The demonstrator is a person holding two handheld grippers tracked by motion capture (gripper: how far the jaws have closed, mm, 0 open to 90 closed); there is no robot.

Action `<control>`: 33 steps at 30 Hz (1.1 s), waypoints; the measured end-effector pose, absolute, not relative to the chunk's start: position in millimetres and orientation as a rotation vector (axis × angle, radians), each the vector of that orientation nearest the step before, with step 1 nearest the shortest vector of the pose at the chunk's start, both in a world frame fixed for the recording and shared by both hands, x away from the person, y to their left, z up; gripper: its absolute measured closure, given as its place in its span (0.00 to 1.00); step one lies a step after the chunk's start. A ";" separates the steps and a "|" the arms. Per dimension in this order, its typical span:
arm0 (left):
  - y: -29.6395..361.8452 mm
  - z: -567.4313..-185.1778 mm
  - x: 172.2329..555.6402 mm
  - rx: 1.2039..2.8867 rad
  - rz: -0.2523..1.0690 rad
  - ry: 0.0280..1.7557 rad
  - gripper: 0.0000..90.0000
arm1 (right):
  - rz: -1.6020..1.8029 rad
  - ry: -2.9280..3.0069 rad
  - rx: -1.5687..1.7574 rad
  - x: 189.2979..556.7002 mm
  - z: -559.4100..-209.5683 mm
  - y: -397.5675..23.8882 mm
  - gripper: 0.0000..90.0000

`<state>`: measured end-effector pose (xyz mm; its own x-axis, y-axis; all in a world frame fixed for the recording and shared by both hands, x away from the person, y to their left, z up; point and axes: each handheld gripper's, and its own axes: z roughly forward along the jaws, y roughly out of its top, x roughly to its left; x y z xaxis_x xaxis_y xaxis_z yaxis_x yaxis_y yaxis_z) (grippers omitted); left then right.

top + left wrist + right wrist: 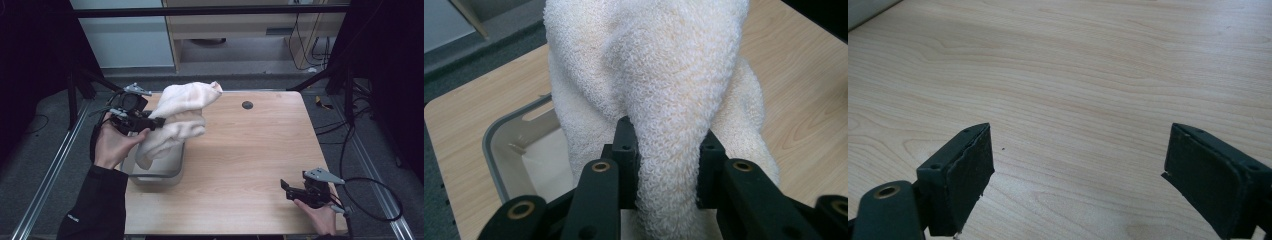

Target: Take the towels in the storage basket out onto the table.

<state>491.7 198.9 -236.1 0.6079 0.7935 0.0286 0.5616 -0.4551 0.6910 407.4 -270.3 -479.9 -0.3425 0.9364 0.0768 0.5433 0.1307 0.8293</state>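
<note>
- The right gripper [286, 189] sits at the near right corner of the table [250, 165], held low by the person's hand. Its jaws are spread wide with nothing between them, and in the right gripper view there is bare wood under them.
- Farther in, on the left, a grey bin [170, 167] stands on the table near its left edge. In the left gripper view its rim and pale inside wall [514, 145] show beside the cloth.
- The left gripper [159, 121] is raised above the bin, its jaws pinching a thick fold of a white towel [182, 112]. The left gripper view shows the fold [669, 150] squeezed between the two black jaws.
- The towel is mostly in the air: its upper part bunches up and leans toward the far edge of the table, while its lower end hangs down into the bin.
- Judging by this, the towel is only partway between bin and table; whether it is going in or coming out cannot be told.
- The bottom of the bin is hidden by the towel, so it may hold more.
- A small dark round spot [247, 105] lies near the far edge.
</note>
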 end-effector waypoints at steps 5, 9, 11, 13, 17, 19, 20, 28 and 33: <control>190.6 -232.2 489.3 2.197 0.461 1.039 0.78 | 1.101 1.948 1.418 407.5 -479.9 -270.4 0.14; 177.0 -230.7 488.6 2.220 0.454 1.015 0.78 | 1.102 1.937 1.406 407.1 -479.5 -271.4 0.14; 174.3 -230.1 488.6 2.228 0.451 1.006 0.78 | 1.102 1.936 1.405 407.1 -479.4 -271.5 0.14; 168.3 -229.3 488.6 2.236 0.445 0.995 0.78 | 1.100 1.936 1.406 407.0 -479.4 -271.6 0.14; 152.8 -226.4 487.5 2.253 0.431 0.957 0.78 | 1.096 1.937 1.403 406.9 -479.5 -271.7 0.14; 146.2 -225.8 487.3 2.262 0.431 0.947 0.78 | 1.095 1.936 1.401 406.9 -479.5 -271.7 0.14; 146.2 -225.8 487.3 2.262 0.431 0.947 0.78 | 1.098 1.937 1.407 406.5 -479.1 -271.6 0.14; 122.7 -226.2 489.4 2.294 0.423 0.902 0.78 | 1.107 1.932 1.403 405.4 -478.8 -271.1 0.15; 108.1 -231.7 492.0 2.302 0.411 0.881 0.78 | 1.106 1.930 1.397 404.4 -478.5 -271.2 0.15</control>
<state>492.0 108.1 -231.7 0.7277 0.6832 0.0616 0.4861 -0.5770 0.6563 404.4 -271.2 -478.5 -0.3415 0.9381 0.0571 0.5232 0.1393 0.8407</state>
